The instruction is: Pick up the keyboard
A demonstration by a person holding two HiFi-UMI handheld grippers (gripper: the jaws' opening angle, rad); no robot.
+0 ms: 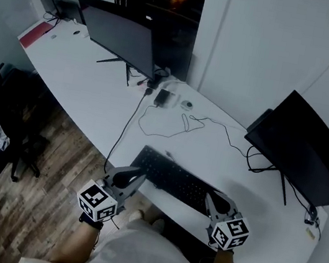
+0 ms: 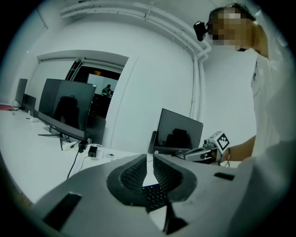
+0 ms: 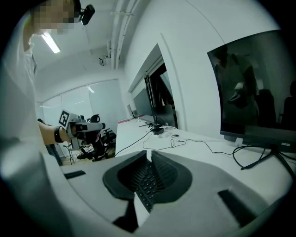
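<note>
Keyboard [image 1: 175, 180] at edge of long white desk [image 1: 94, 99] — wood floor [image 1: 61, 163] below.

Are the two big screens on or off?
They look off. The far screen and near screen are both black, with only faint reflections.

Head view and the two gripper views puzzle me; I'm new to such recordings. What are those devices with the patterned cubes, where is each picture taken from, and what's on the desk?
A person holds a two-jaw tool in each hand; the cubes are part of the tools. One picture comes from a camera on the person's head, looking down. The other two cameras ride on the tools and look along their jaws. On the white desk are a black keyboard, dark monitors and cables. The left tool grips one end of the keyboard, the right tool the other.
</note>
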